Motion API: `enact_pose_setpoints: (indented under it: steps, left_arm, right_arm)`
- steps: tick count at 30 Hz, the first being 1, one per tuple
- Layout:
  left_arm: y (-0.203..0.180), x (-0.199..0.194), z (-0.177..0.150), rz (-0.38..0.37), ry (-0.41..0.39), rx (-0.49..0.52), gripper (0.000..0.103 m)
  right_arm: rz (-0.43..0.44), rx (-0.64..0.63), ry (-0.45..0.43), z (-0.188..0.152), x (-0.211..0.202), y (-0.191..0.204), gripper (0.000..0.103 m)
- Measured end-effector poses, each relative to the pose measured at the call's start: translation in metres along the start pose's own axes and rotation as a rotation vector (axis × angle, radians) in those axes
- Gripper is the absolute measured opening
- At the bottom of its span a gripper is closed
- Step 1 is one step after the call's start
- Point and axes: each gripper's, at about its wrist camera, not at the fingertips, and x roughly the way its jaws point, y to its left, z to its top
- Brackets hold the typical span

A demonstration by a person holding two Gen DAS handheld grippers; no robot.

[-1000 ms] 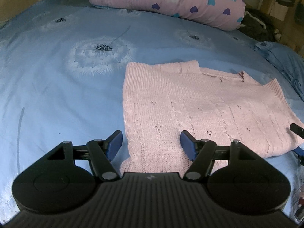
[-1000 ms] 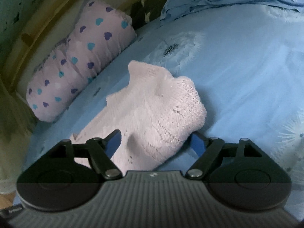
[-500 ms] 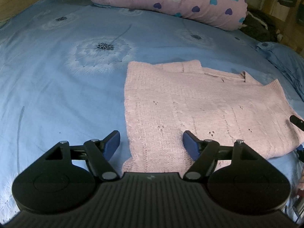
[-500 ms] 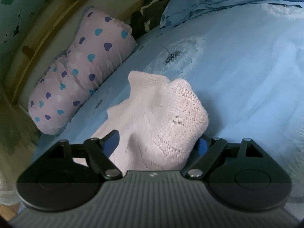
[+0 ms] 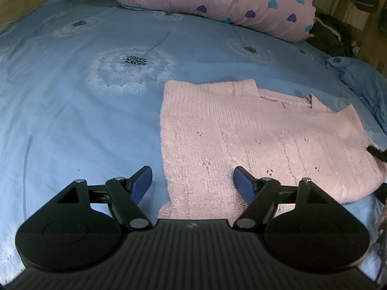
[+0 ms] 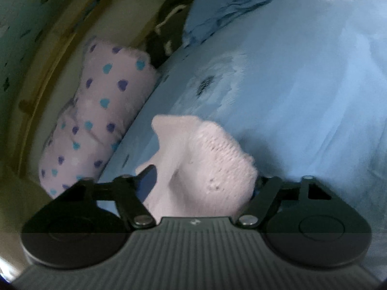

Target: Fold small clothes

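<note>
A pink knitted sweater [image 5: 241,130] lies flat on the blue bed cover, neckline toward the far side. My left gripper [image 5: 192,181] hovers open over its near left hem: one pad is beside the edge, the other over the knit. In the right wrist view my right gripper [image 6: 203,183] is closing, with a bunched hump of the sweater [image 6: 205,159] between its jaws; the fabric touches the left pad and hides the right pad. A dark fingertip [image 5: 377,153] of that gripper shows at the sweater's right edge.
The blue bed cover [image 5: 84,120] has dandelion prints and spreads wide to the left. A rolled pink quilt with hearts [image 5: 217,2] lies along the far side. Dark clothing [image 5: 331,36] and a crumpled blue pillow [image 5: 362,84] sit at the far right.
The right gripper's jaws have drawn in on the sweater's edge, its fold now humped narrower between them, and the view has rolled. The left gripper has stayed still.
</note>
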Motion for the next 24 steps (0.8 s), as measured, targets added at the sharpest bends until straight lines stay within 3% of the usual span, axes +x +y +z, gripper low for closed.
enact_pose_setpoints:
  steps: [1,2,5,16,24]
  left_arm:
    - [0.000,-0.001,0.000,0.001,-0.003,0.000,0.079]
    - [0.000,-0.002,0.001,0.001,-0.007,-0.001,0.079]
    - [0.002,-0.006,0.003,0.008,-0.022,-0.012,0.079]
    - [0.010,-0.010,0.004,0.011,-0.029,-0.038,0.079]
    - [0.014,-0.010,0.005,0.015,-0.024,-0.056,0.079]
  right_arm:
    - [-0.015,0.016,0.000,0.002,0.002,-0.002,0.053]
    - [-0.021,0.029,0.002,0.003,0.002,-0.004,0.038]
    - [0.005,0.049,0.022,0.008,0.002,-0.009,0.031]
    - [0.106,-0.251,-0.020,0.007,-0.022,0.055,0.027]
    - [0.193,-0.486,0.002,-0.017,-0.026,0.120,0.027]
